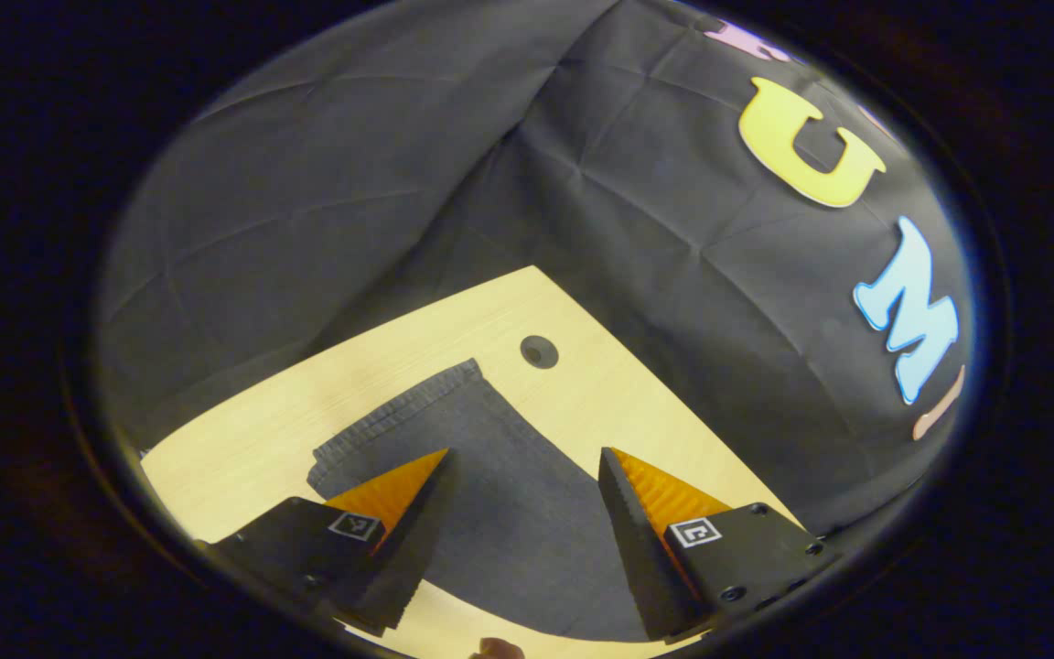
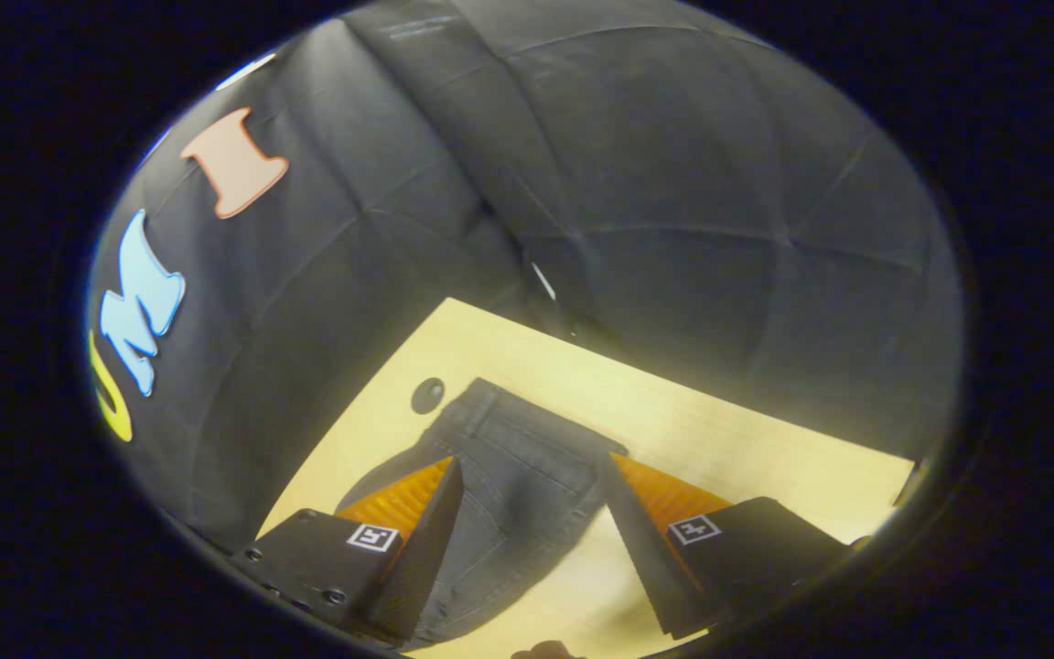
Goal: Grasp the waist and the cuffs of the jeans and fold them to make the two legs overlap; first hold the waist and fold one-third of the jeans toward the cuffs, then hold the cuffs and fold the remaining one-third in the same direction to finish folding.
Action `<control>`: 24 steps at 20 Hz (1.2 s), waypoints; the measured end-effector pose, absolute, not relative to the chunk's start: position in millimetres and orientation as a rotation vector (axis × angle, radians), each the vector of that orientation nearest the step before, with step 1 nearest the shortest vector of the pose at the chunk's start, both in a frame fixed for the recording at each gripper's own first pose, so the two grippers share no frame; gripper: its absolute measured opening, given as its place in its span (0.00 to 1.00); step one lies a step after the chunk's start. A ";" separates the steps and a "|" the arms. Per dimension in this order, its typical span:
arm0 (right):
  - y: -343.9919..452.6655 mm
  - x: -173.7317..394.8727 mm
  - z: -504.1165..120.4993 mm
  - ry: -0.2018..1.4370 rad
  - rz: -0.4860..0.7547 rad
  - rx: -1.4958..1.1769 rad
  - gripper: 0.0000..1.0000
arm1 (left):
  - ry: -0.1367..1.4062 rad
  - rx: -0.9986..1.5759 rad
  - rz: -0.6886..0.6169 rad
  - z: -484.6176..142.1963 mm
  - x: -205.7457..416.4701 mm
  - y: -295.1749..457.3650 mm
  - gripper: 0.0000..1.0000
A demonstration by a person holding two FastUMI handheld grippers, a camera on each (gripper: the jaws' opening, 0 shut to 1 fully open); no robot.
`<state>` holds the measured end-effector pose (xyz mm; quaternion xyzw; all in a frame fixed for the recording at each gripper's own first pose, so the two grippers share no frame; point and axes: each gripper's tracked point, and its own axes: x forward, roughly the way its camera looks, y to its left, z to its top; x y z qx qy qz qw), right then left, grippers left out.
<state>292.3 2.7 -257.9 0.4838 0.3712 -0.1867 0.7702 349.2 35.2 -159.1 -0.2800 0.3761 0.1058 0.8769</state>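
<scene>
Dark grey jeans lie flat on a light wooden table. In the left gripper view the leg end with its stitched cuff [image 1: 399, 412] lies ahead of my left gripper [image 1: 523, 462], which hovers open above the cloth with nothing between its fingers. In the right gripper view the waist end of the jeans [image 2: 527, 448], with waistband and pocket seams, lies under my right gripper [image 2: 532, 467]. That gripper is open too and holds nothing.
A round dark hole [image 1: 539, 351] sits in the tabletop [image 1: 243, 448] near the cuff; the hole [image 2: 427, 394] is also seen beside the waist. Black cloth walls close in right behind the table's far edges.
</scene>
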 end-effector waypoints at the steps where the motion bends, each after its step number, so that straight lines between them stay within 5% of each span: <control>1: 7.8 291.2 -265.9 0.829 -0.416 1.066 0.96 | 0.780 -0.570 0.215 -156.9 346.1 35.4 0.96; 11: 32.4 301.8 -302.0 0.883 -0.502 1.108 0.89 | 0.719 -0.491 0.122 -126.0 323.4 2.7 0.99; 17: 21.2 295.5 -286.5 0.843 -0.386 1.178 0.19 | 0.704 -0.500 0.096 -122.1 309.7 -8.5 0.99; 24: -6.7 299.4 -243.5 0.633 -0.319 1.049 0.17 | 0.668 -0.442 0.089 -111.9 293.0 -9.8 0.99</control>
